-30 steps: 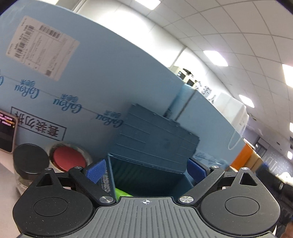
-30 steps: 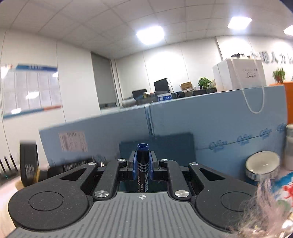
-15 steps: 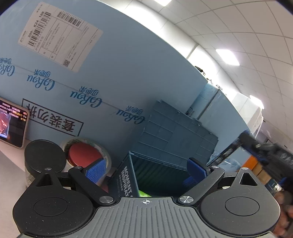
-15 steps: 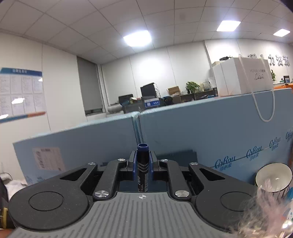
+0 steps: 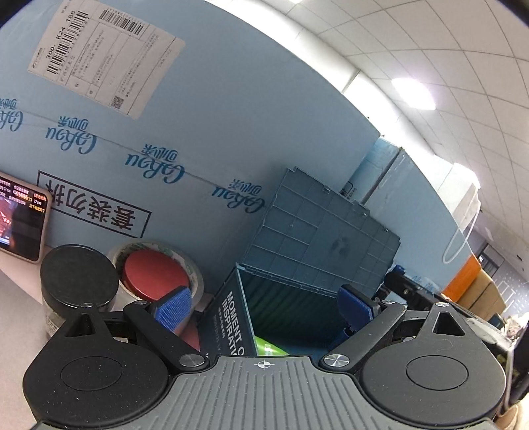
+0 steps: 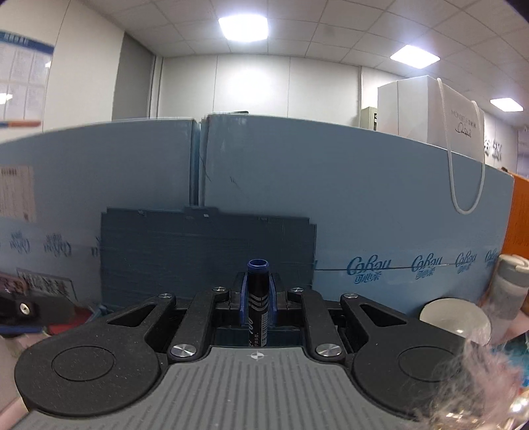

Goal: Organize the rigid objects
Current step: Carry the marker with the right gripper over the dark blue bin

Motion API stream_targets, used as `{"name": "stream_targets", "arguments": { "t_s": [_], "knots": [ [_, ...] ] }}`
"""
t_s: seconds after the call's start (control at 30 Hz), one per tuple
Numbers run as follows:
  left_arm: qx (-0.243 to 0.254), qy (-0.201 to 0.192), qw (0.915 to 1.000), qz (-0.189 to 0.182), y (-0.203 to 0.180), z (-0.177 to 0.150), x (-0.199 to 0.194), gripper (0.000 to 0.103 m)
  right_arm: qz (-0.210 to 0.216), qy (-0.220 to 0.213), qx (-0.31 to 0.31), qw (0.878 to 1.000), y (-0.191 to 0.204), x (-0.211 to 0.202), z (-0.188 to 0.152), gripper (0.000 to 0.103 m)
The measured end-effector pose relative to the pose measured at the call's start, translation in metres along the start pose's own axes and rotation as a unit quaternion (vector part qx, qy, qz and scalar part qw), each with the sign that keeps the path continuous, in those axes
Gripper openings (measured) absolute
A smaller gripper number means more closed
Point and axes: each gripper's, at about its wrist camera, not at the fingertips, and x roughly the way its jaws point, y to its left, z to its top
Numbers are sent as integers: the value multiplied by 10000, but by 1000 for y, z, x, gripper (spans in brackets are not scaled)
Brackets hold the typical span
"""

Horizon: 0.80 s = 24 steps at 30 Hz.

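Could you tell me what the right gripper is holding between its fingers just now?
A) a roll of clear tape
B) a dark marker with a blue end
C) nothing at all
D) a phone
B: in the right wrist view the right gripper is shut on a dark marker, whose blue end sticks up between the fingers.

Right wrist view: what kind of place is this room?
Probably an office: a grid ceiling of white square tiles with flat light panels, a printed notice board on the wall, and tall blue cardboard cartons behind the work surface.
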Motion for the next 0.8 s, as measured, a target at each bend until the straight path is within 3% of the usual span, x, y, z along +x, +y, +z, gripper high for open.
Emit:
{"name": "stream_targets", "arguments": {
  "t_s": [0.13, 0.23, 0.43, 0.8],
  "knots": [
    [-17, -9, 10000, 6, 0, 0, -1, 97, -331, -17, -711, 9969, 14, 3, -9, 13],
    [-24, -13, 10000, 5, 1, 1, -1, 97, -335, 79, -1127, 9930, 26, 7, -14, 13],
    [-44, -14, 10000, 2, 2, 1, -1, 97, -77, 379, -1186, 9922, 33, 19, -17, 13],
    [-66, -31, 10000, 9, 3, 2, -2, 97, 312, 513, -1460, 9875, 49, 24, -18, 14]
  ]
}}
